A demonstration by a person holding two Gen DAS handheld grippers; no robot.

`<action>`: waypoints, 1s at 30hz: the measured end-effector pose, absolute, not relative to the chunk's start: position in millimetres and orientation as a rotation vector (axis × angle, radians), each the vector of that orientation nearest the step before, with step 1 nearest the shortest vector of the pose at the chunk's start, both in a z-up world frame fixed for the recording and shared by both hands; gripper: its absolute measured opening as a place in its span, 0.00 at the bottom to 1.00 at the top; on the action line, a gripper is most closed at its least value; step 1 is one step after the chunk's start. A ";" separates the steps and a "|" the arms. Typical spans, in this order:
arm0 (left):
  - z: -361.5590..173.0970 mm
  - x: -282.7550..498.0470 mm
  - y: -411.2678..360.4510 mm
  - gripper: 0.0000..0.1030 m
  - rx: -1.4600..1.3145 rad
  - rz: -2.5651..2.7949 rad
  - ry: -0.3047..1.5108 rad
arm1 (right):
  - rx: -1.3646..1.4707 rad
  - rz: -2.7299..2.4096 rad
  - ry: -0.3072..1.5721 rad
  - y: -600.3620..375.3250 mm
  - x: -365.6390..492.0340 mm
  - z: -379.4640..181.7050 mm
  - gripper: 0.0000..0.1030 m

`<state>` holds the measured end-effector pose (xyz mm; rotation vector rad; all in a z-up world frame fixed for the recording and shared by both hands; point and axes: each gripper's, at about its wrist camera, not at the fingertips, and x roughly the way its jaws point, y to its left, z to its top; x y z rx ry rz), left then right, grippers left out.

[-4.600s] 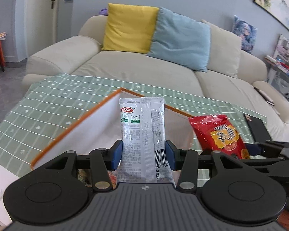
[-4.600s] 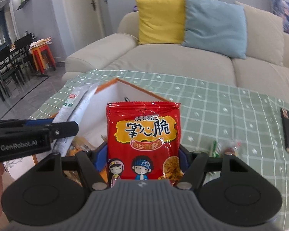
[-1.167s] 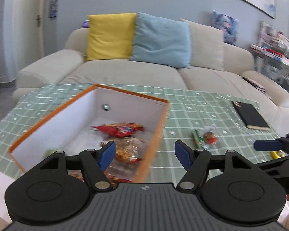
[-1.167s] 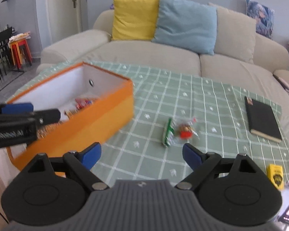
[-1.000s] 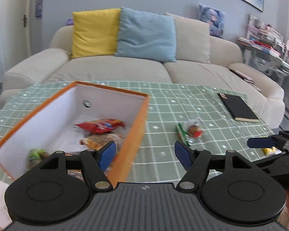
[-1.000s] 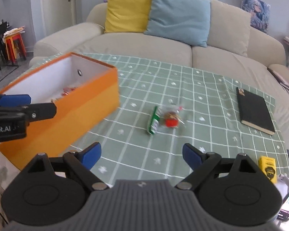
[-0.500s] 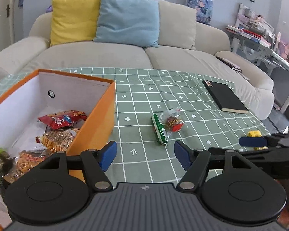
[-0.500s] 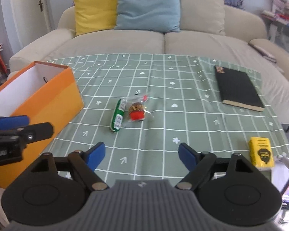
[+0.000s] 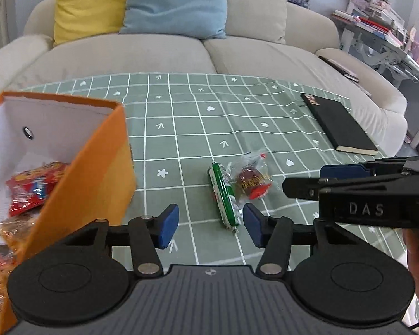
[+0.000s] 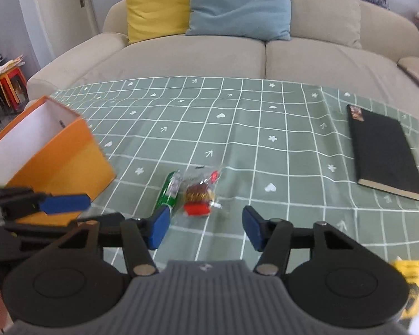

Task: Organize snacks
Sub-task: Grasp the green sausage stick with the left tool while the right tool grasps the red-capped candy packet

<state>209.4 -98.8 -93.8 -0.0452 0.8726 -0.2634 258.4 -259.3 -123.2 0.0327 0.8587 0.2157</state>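
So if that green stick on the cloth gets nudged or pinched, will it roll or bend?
The green stick looks rounded and lies flat, so a sideways nudge would probably roll it. Its shiny wrapper may slip between pads. It looks straight and evenly filled, so probably fairly stiff, and light, though that is hard to judge.

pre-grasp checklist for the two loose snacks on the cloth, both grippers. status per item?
1. Targets free on the tablecloth: green stick and clear-wrapped candy lie side by side, nothing on top. ok
2. Left gripper empty and lined up on the green stick: jaws closing, nothing between them. ok
3. Right gripper empty and lined up on the candy: jaws closing, candy just ahead of the pads. ok
4. Pads in contact with either snack: not ok
5. Grippers clear of each other: tips very near, gap unclear. cannot tell
6. Orange box open with room: ok
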 end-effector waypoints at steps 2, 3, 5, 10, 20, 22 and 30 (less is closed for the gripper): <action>-101.5 218.3 -99.9 0.58 -0.052 -0.255 0.884 | 0.063 0.225 0.860 -262.0 271.4 -129.3 0.52; -104.8 222.4 -100.9 0.58 -0.055 -0.258 0.885 | 0.087 0.239 0.862 -262.6 278.0 -131.9 0.52; -109.5 228.6 -102.9 0.58 -0.061 -0.277 0.878 | 0.109 0.264 0.854 -261.0 286.6 -135.4 0.52; -117.9 239.9 -107.8 0.58 -0.056 -0.289 0.871 | 0.108 0.274 0.866 -255.5 303.8 -147.2 0.51; -134.7 255.1 -118.7 0.43 -0.052 -0.293 0.894 | 0.147 0.277 0.926 -255.3 317.2 -165.3 0.34; -136.6 257.2 -121.9 0.41 -0.047 -0.296 0.895 | 0.147 0.270 0.927 -257.2 317.6 -166.1 0.34; -140.5 261.6 -133.2 0.32 0.011 -0.289 0.905 | 0.184 0.259 0.938 -262.2 319.2 -168.6 0.34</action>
